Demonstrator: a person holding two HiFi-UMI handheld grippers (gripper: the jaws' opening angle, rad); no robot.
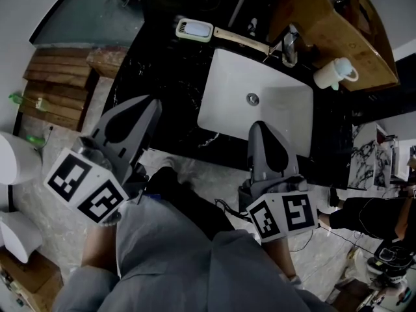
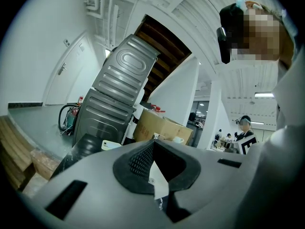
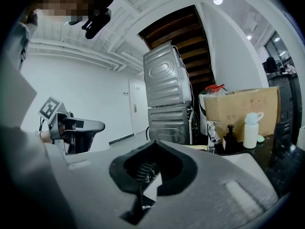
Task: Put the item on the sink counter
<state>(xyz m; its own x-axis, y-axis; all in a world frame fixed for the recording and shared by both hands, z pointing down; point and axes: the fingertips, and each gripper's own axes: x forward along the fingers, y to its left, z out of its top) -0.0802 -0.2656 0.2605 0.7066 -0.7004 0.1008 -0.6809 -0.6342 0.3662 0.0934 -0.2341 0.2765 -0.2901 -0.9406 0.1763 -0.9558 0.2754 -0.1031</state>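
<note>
Head view, reviewer asks: what's in the jaws?

Me: Nothing. My left gripper point(image 1: 154, 103) and right gripper point(image 1: 259, 126) are both clenched with nothing between the pads. Each gripper view confirms it.

Reviewer: So where's the item?

Me: I can't tell which thing it is, and I'm not carrying any. On the black tabletop point(image 1: 162, 70) there's a tray point(image 1: 194, 29) at the back left, a stick point(image 1: 242, 41) behind the sink point(image 1: 224, 83), and a white bottle point(image 1: 333, 74) at the right, beside the box point(image 1: 338, 31) and past the faucet point(image 1: 290, 44). If the item is one of those, I'd judge it's already placed.

Reviewer: What's the relation for the next move?

Me: Everything lies ahead of both jaws, across the tabletop. The right gripper's tip shows over the basin's near edge, so it's nearer the bottle and faucet. The left gripper is over the tabletop's near left part, so it's nearer the tray. The stick's long axis runs along the sink's back edge, crosswise to the way I point. Taking it would need the jaws to close across that axis.

Reviewer: Any risk?

Me: My guess is that reaching for the bottle means passing close to the faucet. Both jaws would also have to open first.
</note>
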